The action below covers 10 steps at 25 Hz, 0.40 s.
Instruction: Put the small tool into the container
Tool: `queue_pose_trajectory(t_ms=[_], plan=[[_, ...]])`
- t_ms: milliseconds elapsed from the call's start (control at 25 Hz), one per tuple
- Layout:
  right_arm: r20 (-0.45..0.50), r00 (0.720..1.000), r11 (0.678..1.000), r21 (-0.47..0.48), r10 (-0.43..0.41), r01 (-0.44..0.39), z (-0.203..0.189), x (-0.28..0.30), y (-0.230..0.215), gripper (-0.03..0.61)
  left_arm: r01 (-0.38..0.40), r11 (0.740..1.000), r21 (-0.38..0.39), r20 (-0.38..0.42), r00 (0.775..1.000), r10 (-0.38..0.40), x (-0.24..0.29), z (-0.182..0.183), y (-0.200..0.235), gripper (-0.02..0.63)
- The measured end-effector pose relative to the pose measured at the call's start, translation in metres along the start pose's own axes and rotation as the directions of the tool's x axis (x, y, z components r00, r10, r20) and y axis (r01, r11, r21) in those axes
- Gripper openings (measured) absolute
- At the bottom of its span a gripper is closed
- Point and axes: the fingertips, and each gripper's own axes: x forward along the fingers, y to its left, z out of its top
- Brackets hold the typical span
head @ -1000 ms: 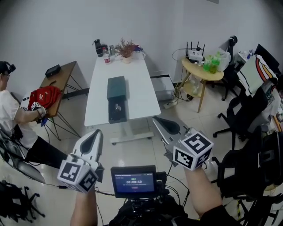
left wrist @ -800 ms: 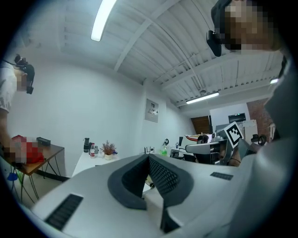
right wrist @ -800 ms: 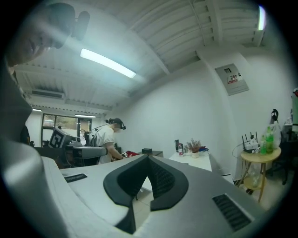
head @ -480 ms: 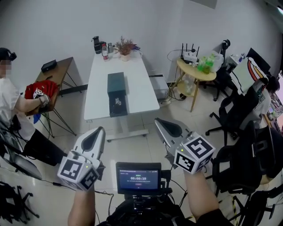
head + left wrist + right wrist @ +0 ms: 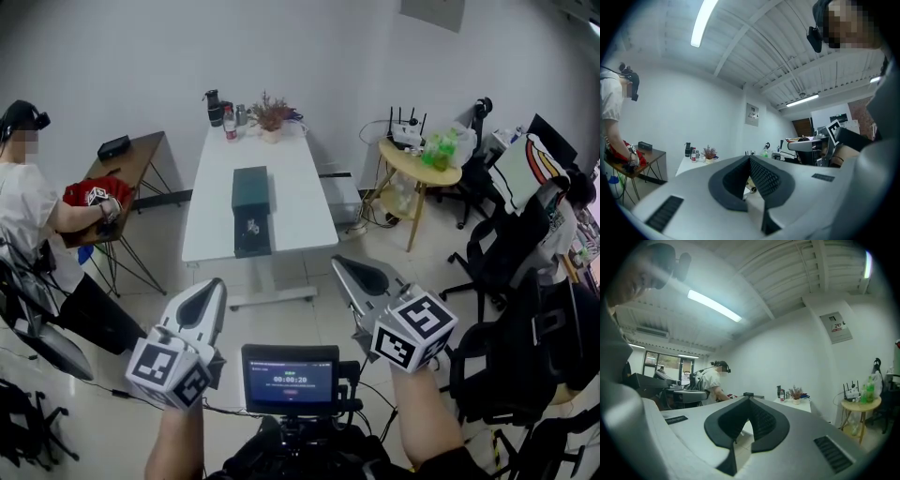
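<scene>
White rectangular table [image 5: 291, 202] on pale tiled floor, white walls behind. On it, a dark green oblong container [image 5: 250, 190]; the small shiny tool [image 5: 251, 225] seemingly lies at its near end, well beyond the left gripper [image 5: 216, 284] and right gripper [image 5: 337, 263], both closed and empty.

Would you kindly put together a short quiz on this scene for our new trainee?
1. Where does the dark box lie?
A) on the round side table
B) on the white table
C) on the floor
2. True or false: the left claw holds a tool.
3. Fill in: the plant stands at the table's ___ end, by the wall.

Key
1. B
2. False: it is shut, with nothing in it.
3. far
</scene>
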Motion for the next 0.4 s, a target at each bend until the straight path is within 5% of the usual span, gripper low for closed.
queue_pose_trajectory(t_ms=[400], plan=[[-0.01, 1.0, 1.0, 0.014, 0.006, -0.006, -0.007, -0.018, -0.006, 0.002, -0.021, 1.0, 0.013, -0.004, 1.0, 0.021, 0.0, -0.001, -0.018, 0.011]])
